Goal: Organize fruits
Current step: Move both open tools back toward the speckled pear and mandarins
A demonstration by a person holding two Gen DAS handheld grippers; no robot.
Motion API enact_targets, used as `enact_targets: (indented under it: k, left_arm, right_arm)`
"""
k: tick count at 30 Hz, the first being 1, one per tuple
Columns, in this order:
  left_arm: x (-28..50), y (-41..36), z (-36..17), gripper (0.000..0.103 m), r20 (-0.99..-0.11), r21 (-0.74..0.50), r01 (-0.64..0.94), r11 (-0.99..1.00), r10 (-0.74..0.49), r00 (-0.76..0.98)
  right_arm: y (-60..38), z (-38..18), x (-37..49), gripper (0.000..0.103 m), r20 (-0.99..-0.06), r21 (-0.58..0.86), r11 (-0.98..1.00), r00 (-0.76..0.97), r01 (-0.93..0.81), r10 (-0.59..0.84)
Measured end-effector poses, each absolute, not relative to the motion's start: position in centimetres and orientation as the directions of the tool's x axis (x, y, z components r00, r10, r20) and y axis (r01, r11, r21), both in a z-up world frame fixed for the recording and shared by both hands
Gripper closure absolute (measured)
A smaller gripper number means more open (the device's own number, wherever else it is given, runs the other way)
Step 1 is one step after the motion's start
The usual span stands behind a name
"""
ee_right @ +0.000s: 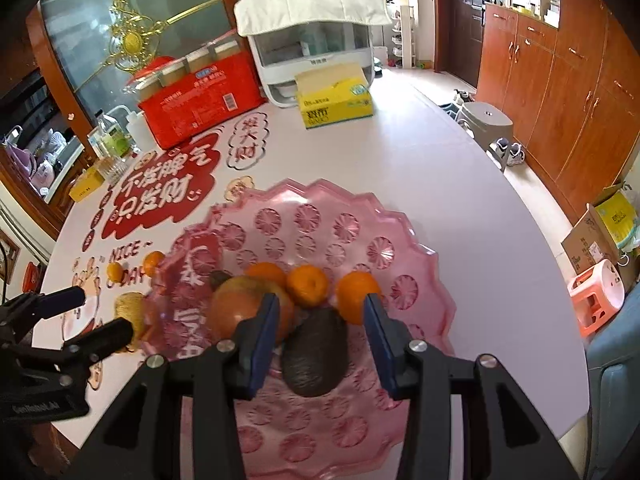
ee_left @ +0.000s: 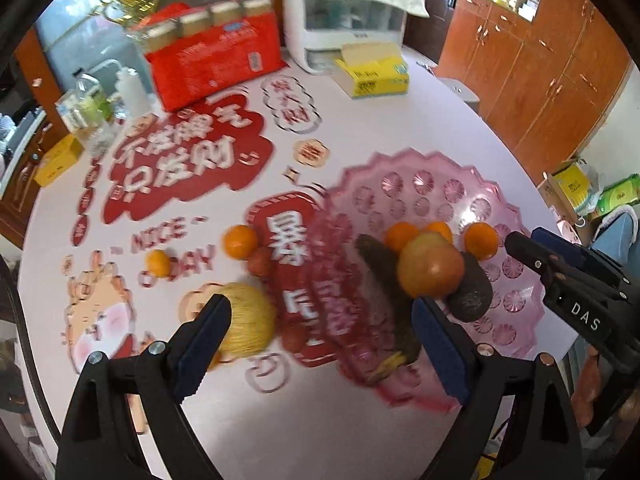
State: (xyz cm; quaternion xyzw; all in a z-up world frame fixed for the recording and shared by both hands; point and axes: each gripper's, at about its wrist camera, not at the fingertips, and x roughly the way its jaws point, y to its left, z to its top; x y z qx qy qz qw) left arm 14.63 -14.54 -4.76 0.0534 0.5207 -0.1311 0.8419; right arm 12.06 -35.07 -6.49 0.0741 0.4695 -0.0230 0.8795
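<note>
Blue-padded fingers (ee_left: 202, 344) of the left gripper (ee_left: 320, 344) stand wide w/ nothing between them, hovering over the table (ee_left: 420, 120) at the left rim of the pink scalloped fruit tray (ee_left: 440, 184). Right gripper (ee_right: 320, 340), jaws narrower but apart and gripping nothing, hangs above the dark avocado (ee_right: 314, 360) lying in the tray.

Also in the tray: a big orange-red fruit, poss. a persimmon or tomato (ee_left: 430, 266), three mandarins (ee_left: 482, 240) and a long dark fruit or veg (ee_left: 384, 292), too blurred to name. Off the tray, on the printed mat: a yellow netted fruit (ee_left: 250, 322) just beside the left finger, two more mandarins (ee_left: 240, 242), and small reddish fruits (ee_left: 260, 261) near the tray's edge.

Judgement: the step in hand looks like fetching the loose fruit. Best done by centring the wide left jaws over the yellow fruit, closing gently so it doesn't roll, then lifting clear of the raised rim before setting it in a bare part of the tray, away from the pile.

Readable writing: "NICE DAY" (ee_left: 160, 236) on the mat among large red Chinese slogans; "DAS" (ee_left: 586, 316) on the right gripper's body as seen from the left wrist. Red pack (ee_right: 200, 100) and yellow tissue box (ee_right: 336, 100) at the far end carry print too small to read
</note>
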Motion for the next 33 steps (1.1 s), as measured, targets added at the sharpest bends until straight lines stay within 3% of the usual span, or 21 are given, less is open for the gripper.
enact_targets:
  k: [20,33]
  left_arm:
    - [14.6,2.2,4.6,0.012,-0.798,0.057,0.23,0.972,-0.094,0.595]
    - [18.0,7.7,4.3,0.011,-0.783,0.1,0.286,0.953,-0.103,0.614]
  right_arm:
    - [-23.5,1.5,10.4,0.05,-0.718,0.126,0.988,0.695,0.086,0.031]
    - [-15.7,-0.7,11.6,0.045,-0.756,0.11,0.991,0.654,0.078,0.032]
